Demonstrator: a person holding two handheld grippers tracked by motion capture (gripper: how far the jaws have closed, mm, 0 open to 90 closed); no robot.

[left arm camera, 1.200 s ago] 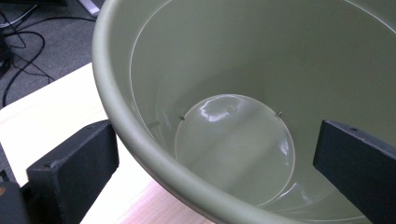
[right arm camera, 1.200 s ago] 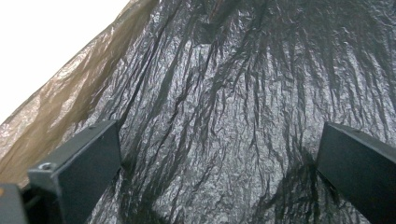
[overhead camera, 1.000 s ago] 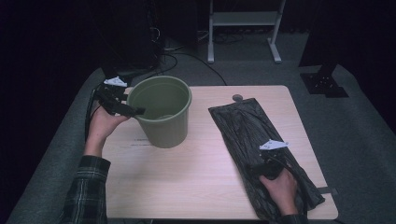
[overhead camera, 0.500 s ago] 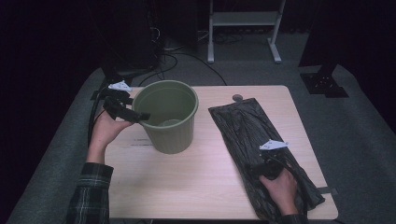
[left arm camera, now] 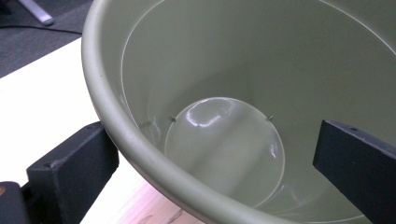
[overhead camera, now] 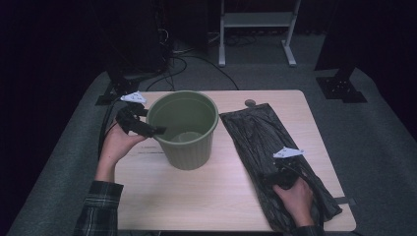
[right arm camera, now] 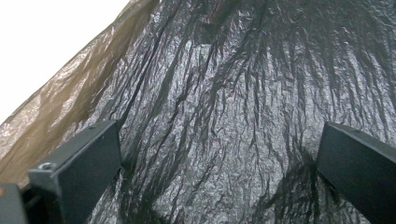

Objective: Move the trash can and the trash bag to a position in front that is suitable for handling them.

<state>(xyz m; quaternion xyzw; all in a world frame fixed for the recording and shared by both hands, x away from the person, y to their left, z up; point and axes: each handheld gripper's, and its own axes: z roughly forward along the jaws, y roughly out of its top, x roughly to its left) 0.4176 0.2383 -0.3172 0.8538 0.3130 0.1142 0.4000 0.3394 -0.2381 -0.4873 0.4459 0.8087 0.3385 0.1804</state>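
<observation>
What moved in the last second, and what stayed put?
The left claw slid a little toward the far side of the table along the green bucket, its jaws open astride the rim, one outside and one inside. The bucket barely shifted. The right claw stayed low over the black plastic bag, jaws open, and the bag lay flat as before.

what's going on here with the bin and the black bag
A person works at a table with a gripper in each hand. The left gripper has its jaws open astride the rim of an empty green bin. The right gripper hangs open over a black plastic bag lying flat beside the bin.
</observation>
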